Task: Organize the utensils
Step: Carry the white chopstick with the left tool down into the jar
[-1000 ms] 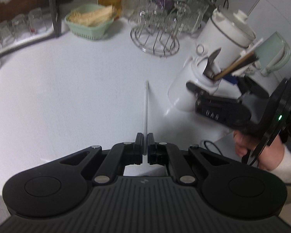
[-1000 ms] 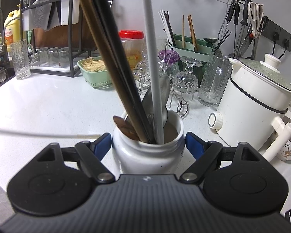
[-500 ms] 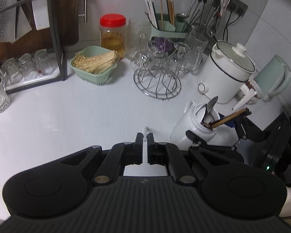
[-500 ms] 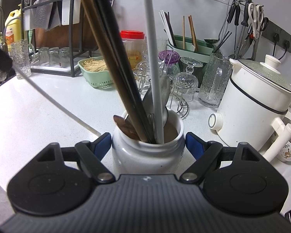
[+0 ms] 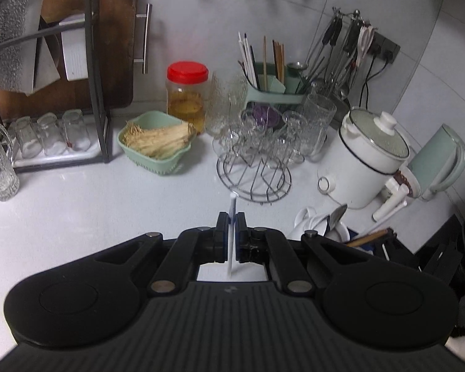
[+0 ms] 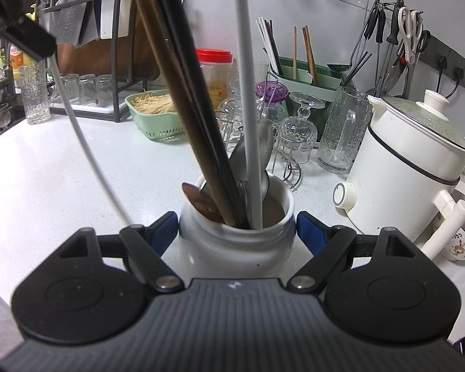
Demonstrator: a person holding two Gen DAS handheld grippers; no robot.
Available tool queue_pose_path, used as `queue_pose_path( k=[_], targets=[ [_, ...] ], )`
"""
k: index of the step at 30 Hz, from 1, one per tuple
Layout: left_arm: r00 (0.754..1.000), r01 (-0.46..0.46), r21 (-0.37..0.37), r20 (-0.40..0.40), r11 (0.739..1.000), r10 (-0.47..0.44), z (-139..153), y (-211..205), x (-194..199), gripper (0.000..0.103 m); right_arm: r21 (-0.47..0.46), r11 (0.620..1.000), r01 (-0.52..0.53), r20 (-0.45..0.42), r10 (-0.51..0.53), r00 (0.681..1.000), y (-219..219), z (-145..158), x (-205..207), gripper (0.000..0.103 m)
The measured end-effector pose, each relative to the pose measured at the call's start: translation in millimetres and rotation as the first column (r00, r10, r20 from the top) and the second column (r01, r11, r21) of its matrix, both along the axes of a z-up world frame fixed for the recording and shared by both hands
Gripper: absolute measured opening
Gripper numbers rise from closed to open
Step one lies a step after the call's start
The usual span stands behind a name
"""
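Observation:
My left gripper (image 5: 231, 217) is shut on a thin white chopstick (image 5: 231, 241), which stands steeply between the pads above the counter. In the right wrist view that chopstick (image 6: 86, 142) hangs down from the left gripper (image 6: 31, 40) at the upper left, and its lower end comes close to my right gripper's left finger. My right gripper (image 6: 237, 226) is shut on a white ceramic jar (image 6: 232, 248), with a blue pad on each side. The jar holds brown and black chopsticks (image 6: 183, 99), a white chopstick (image 6: 248, 108) and metal spoons (image 6: 263, 145). The jar (image 5: 322, 226) also shows at the lower right of the left wrist view.
At the back of the white counter (image 5: 77, 204) stand a wire rack of glasses (image 5: 254, 167), a green basket (image 5: 155, 145), a red-lidded jar (image 5: 187, 93) and a green utensil caddy (image 5: 272, 90). A white cooker (image 5: 369, 161) and a green kettle (image 5: 440, 161) are at the right, a cutting-board rack (image 5: 93, 77) at the left.
My left gripper has risen and tipped, lifting the white chopstick from lying flat on the counter to a steep slant towards the jar. The right gripper and jar have stayed still.

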State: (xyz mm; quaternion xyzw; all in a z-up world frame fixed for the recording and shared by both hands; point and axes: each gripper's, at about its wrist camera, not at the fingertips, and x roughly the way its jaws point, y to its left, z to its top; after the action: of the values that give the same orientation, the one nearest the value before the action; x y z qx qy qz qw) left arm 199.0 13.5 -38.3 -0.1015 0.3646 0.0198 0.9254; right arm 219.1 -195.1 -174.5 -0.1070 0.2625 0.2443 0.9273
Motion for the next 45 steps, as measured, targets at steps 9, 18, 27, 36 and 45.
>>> queue_pose_path(
  k=[9, 18, 27, 36, 45],
  targets=[
    [0.997, 0.022, -0.011, 0.077, 1.0, -0.021, 28, -7, -2, 0.004, 0.001, 1.0, 0.0, 0.006, 0.0, 1.0, 0, -1, 0, 0.086],
    [0.982, 0.075, -0.008, 0.174, 0.997, -0.072, 80, -32, 2, 0.004, -0.002, 1.0, -0.003, 0.004, 0.003, 1.0, -1, -1, 1, 0.086],
    [0.951, 0.147, 0.013, 0.275, 0.989, -0.144, 133, -62, 7, 0.004, -0.001, 1.0, -0.013, 0.001, 0.013, 1.0, 2, -1, 4, 0.086],
    [0.95, 0.203, -0.009, 0.244, 0.979, -0.194, 126, -78, 24, 0.004, 0.002, 0.999, -0.032, 0.003, 0.032, 0.999, 10, -1, 6, 0.086],
    [0.968, 0.213, -0.032, 0.141, 0.977, -0.206, 77, -78, 48, 0.004, -0.001, 0.999, -0.042, 0.006, 0.042, 0.999, 17, -1, 7, 0.086]
  ],
)
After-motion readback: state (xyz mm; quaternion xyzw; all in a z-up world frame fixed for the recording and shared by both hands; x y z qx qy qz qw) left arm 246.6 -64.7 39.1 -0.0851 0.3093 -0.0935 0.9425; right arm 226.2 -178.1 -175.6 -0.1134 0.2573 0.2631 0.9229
